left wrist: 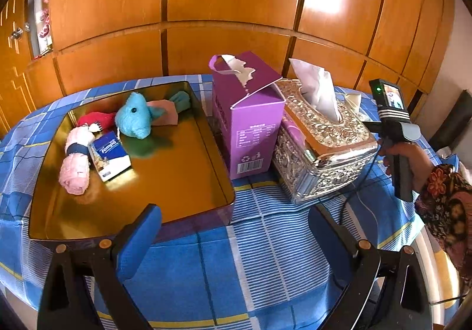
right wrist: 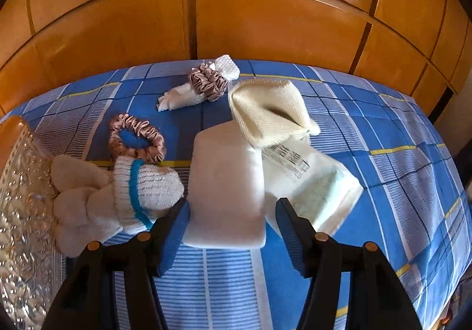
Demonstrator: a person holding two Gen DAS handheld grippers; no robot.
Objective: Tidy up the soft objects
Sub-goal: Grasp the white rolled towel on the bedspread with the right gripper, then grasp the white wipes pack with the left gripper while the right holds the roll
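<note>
Ornate silver embossed tissue box cut off by left frame edge in right wrist view. Flat white plastic-wrapped pack partly hidden under cream folded waffle-weave cloth; its print is too blurred to read.

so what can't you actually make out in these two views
- Left wrist view: the purple carton hides the near side of the silver tissue box.
- Left wrist view: the right gripper's fingers are out of sight behind the hand and handle.
- Right wrist view: the print on the soft white packet is blurred, unreadable.
- Right wrist view: the frame edge cuts off most of the tissue box.
- Right wrist view: the gold tray is out of frame.
</note>
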